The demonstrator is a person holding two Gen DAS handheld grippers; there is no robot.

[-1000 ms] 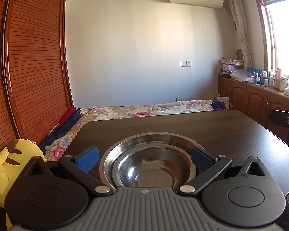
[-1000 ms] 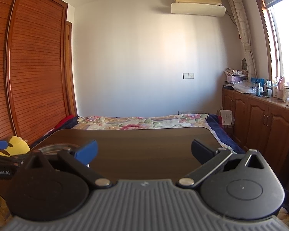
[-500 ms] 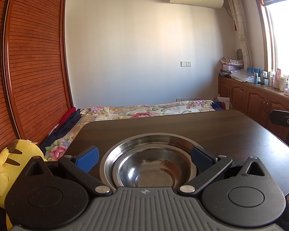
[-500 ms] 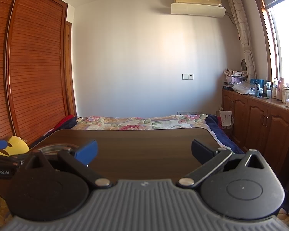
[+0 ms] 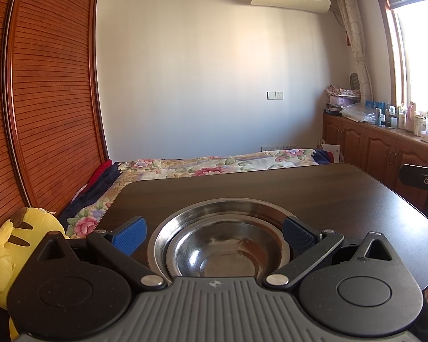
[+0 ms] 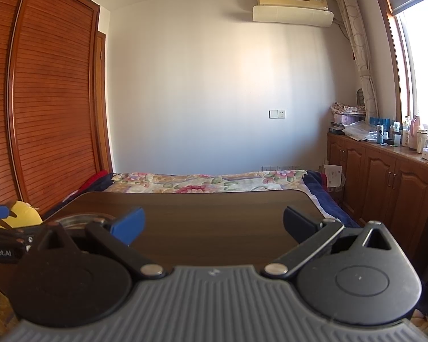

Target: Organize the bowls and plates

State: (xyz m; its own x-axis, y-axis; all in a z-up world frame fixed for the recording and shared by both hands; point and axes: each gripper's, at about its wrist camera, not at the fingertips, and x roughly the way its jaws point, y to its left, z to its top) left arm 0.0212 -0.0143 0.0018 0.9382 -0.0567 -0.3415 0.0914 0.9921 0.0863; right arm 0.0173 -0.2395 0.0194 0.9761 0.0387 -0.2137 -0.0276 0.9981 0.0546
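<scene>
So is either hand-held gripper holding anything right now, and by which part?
Nothing is held. The left hand-held gripper is open around the stacked steel bowls without gripping; the right hand-held gripper is open over bare table.

Bare tabletop (image 6: 214,222) ahead and right; nested steel bowls (image 5: 222,245) near-left.

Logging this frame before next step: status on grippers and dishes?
Left gripper open, straddling the steel bowl nested in the steel plate. Right gripper open, empty, over bare table. Nothing in the way.
</scene>
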